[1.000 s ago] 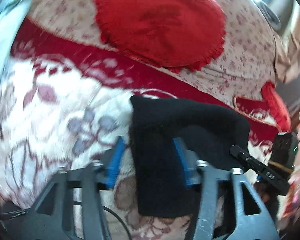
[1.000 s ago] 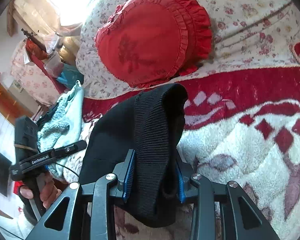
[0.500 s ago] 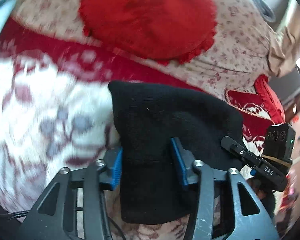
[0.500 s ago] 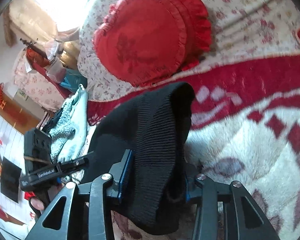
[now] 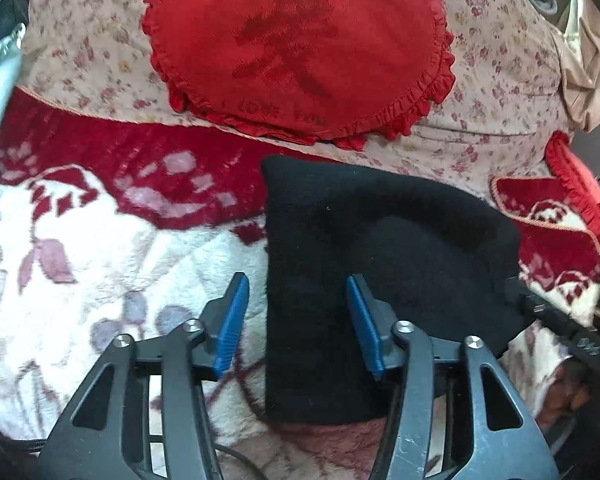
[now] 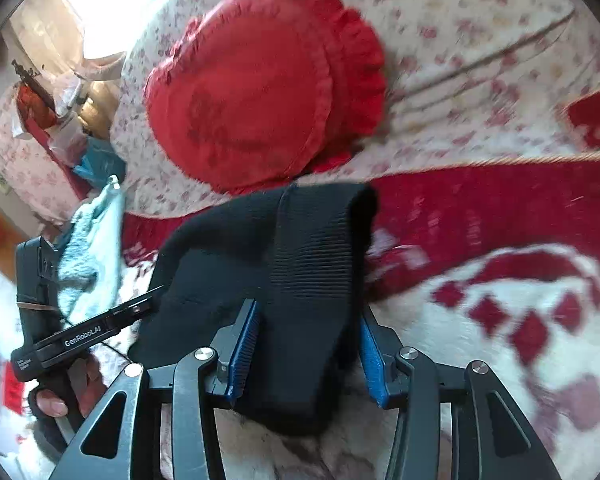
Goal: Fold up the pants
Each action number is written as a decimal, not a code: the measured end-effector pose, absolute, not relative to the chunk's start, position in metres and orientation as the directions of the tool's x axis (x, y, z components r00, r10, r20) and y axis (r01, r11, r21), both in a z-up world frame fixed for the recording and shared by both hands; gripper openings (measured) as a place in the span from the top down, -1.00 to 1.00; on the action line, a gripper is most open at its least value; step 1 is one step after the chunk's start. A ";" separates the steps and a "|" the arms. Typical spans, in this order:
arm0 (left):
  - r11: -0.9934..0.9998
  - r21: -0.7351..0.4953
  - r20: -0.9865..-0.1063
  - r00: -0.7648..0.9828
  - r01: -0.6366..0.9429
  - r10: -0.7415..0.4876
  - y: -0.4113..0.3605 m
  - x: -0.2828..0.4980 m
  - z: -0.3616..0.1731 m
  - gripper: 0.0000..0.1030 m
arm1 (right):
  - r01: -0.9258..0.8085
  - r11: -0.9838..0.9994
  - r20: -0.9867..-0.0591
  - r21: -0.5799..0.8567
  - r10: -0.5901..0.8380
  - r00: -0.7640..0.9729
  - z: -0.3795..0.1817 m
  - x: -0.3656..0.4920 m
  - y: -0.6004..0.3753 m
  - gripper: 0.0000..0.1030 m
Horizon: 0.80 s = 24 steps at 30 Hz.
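We see the black pants (image 5: 359,280) folded on the red-and-white blanket (image 5: 100,248), near a round red cushion (image 5: 300,44) at the far side. Our left claw (image 5: 298,316) is released, its left pad clear of the fabric. Right claw (image 6: 305,344) is spread around the ribbed waistband, not clenched.

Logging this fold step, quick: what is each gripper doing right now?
Left gripper: open, black pants lying between its fingers, a gap at the left pad.
Right gripper: cannot tell; the pants fill its jaws.
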<state>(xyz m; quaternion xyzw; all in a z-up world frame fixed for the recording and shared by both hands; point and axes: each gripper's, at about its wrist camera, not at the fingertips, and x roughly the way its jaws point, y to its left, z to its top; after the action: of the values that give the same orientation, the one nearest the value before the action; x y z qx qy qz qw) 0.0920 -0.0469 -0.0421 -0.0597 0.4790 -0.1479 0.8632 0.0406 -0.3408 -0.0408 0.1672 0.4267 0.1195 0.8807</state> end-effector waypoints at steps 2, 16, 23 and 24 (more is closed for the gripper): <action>0.953 -0.228 -0.812 0.500 0.201 -0.300 -0.048 0.088 -0.041 0.01 | -0.086 0.927 -0.702 0.364 0.334 0.629 -0.027 0.031 -0.339 0.12; 0.976 -0.130 -0.810 0.549 0.174 -0.206 -0.056 0.062 -0.026 0.01 | -0.160 0.981 -0.779 0.110 0.185 0.599 -0.040 0.034 -0.269 0.16; 0.983 -0.084 -0.790 0.591 0.160 -0.164 -0.056 0.040 -0.012 0.01 | -0.117 0.989 -0.765 0.095 0.148 0.627 -0.008 0.021 -0.267 0.17; 0.984 -0.082 -0.786 0.596 0.157 -0.161 -0.056 0.037 -0.010 0.01 | -0.114 0.988 -0.758 0.099 0.149 0.635 -0.002 0.018 -0.267 0.17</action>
<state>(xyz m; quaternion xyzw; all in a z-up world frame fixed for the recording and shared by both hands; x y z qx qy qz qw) 0.0373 -0.0561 -0.0105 -0.0021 0.4403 -0.0891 0.8934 0.0180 -0.2670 -0.0017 0.0209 0.4207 0.0729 0.9040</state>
